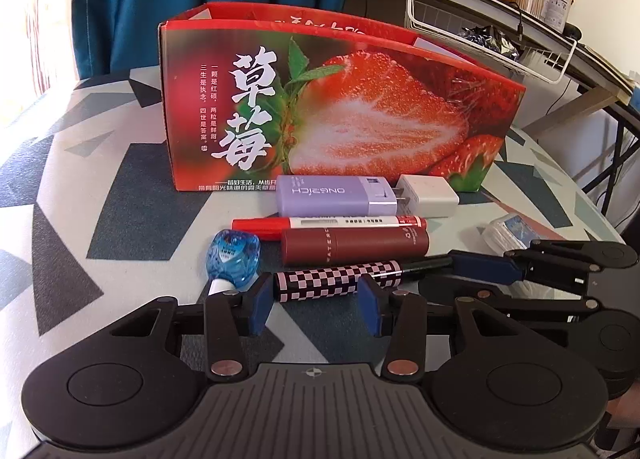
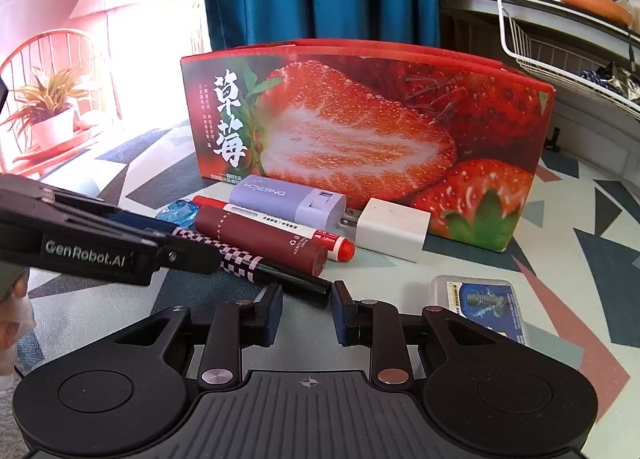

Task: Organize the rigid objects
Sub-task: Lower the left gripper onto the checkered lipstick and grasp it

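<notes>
Left wrist view looks over a worktop (image 1: 120, 187) covered with a cloth of grey, white and dark triangles, and on it stands the biggest thing, a red strawberry box (image 1: 340, 107), open at the top, with its long printed side facing the cameras. Next in size are the two tongs. The left tongs (image 1: 314, 303) stand with a narrow gap; their blue pads hang just in front of the checkered pen (image 1: 336, 279) and I see nothing pressed between them. The right tongs (image 2: 306, 309) are closed on the black end of this same pen, which lies across the worktop nearest to the cameras. All the small things lie in rows in front of the box. A purple power bank (image 1: 328, 195) lies just beside the box wall, and a white charger (image 1: 430, 195) is at its right end, with the prongs pointing to the power bank. A maroon tube (image 1: 352, 245) lies between the pen and a red marker (image 1: 256, 227), and it seems to touch the marker. A clear plastic case (image 1: 508, 231) with a blue label lies apart on the right side, near the right tongs. A blue correction tape (image 1: 234, 255) lies at the left end of the pen, just beside the left finger of the left tongs
</notes>
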`<state>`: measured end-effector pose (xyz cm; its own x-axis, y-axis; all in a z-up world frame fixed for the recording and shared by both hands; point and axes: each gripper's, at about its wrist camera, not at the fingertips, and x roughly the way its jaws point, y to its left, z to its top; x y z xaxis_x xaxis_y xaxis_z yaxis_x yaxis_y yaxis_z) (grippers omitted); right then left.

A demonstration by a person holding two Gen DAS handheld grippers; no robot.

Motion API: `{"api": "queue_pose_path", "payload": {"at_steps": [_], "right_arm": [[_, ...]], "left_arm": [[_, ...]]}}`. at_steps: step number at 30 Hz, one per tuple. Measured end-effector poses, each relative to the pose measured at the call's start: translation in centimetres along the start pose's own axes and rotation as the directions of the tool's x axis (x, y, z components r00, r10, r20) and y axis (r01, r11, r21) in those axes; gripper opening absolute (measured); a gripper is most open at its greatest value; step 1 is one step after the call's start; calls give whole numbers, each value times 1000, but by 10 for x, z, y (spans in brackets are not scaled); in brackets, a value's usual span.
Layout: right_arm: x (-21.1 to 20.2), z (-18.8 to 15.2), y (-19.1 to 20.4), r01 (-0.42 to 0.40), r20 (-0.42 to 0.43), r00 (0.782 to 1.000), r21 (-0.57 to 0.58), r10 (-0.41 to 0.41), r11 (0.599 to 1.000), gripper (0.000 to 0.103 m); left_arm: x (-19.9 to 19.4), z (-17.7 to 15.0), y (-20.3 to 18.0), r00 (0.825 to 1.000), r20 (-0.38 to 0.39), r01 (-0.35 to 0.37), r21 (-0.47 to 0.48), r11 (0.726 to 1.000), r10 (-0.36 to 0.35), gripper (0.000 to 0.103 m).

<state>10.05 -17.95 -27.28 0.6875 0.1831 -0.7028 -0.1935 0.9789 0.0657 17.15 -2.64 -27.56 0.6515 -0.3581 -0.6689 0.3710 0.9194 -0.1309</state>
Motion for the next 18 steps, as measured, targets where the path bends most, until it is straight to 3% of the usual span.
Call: {"api": "queue_pose_path", "payload": {"at_steps": [18], "right_arm": [[-33,13,3,19,97,995,3,-19,1000,25]], "left_arm": [[-39,9,-14,996,93,-7,20,1000,5,48]]}}
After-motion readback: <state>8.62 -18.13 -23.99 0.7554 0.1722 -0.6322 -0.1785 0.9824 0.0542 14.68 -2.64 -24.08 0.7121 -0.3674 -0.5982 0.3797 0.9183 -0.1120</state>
